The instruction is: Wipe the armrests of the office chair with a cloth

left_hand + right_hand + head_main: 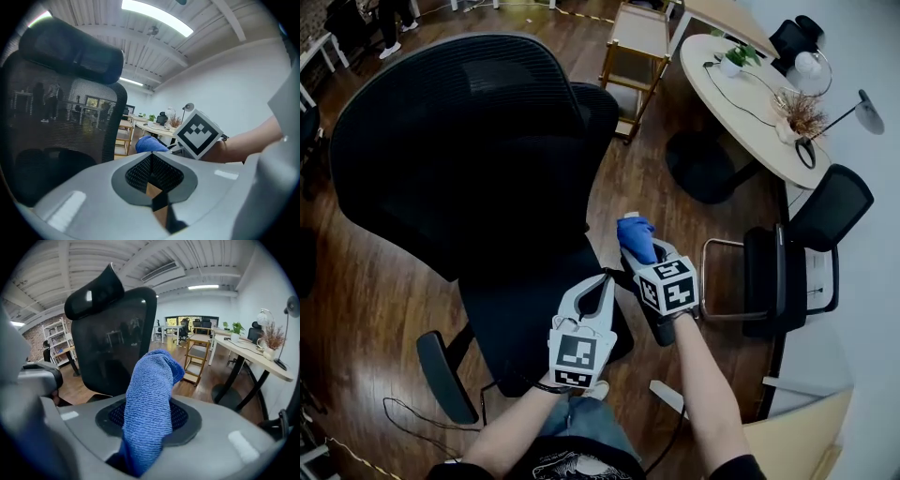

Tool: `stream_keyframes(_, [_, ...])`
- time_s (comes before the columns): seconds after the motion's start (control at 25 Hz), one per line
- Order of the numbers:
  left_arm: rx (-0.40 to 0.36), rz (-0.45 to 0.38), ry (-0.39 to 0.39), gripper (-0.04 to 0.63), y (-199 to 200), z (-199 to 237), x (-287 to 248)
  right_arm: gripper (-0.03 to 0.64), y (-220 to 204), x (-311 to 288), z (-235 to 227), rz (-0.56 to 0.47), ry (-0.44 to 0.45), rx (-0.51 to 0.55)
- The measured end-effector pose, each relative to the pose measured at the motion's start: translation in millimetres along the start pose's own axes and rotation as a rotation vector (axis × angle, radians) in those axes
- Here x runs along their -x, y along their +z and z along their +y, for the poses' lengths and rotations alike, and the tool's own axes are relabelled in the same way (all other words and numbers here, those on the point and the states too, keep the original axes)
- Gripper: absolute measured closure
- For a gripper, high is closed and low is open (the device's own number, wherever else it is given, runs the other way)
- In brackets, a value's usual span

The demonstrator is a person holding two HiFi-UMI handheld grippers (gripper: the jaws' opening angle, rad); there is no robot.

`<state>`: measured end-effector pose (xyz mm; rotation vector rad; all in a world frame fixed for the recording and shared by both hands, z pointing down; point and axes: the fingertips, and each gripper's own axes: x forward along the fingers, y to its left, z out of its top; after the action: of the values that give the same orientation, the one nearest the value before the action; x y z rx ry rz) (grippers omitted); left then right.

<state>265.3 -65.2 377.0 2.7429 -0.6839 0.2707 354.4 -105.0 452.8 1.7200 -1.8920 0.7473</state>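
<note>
Right hand-held gripper (149,414) clenched on the blue cloth (151,376). A thick fold stands up between the jaws and flops over their tips. In the head view the cloth (635,234) sits just right of centre, at the right edge of the office chair (459,141) seat.

Left hand-held gripper (151,161) has its jaws closed together with nothing between them. It hangs low centre over the front of the seat, close beside the right one.

Near armrest (659,328): dark pad partly under the right hand-held gripper, running toward the lower middle of the frame. Cannot tell whether the cloth touches it yet. Far armrest (443,373) lower left, well apart from both hand-held grippers.

Judgement: the step in hand is bringing the cloth onto the near armrest, and no wiping contact is confirmed.

To do it well:
- Tip the right jaws down so the loose fold, not the hard jaw tips, meets the pad.
- Press lightly and draw along the full length of the pad, front to back, then over the edges.
- Keep the clench firm, because the cloth is bunched and could drag out under friction.
- The chair likely rolls or swivels, so the empty left hand-held gripper could brace the seat or backrest.
- Then cross to the far armrest at lower left.
</note>
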Motion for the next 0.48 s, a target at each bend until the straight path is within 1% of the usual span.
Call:
stream_keyframes(0.2, [0.022,0.006,-0.012,0.592,3,19,-6,0.476,-8,-16,-8,0.072,-0.01,-0.006])
stream_keyframes(0.32, [0.026,0.006,0.005,0.592,2,24,-9,0.476,-15,-14,-13,0.095,-0.002,-0.017])
stream_keyframes(0.48, [0.007,0.0,0.034,0.592,3,19,-18,0.476,-24,-2,-12,0.108,0.027,-0.02])
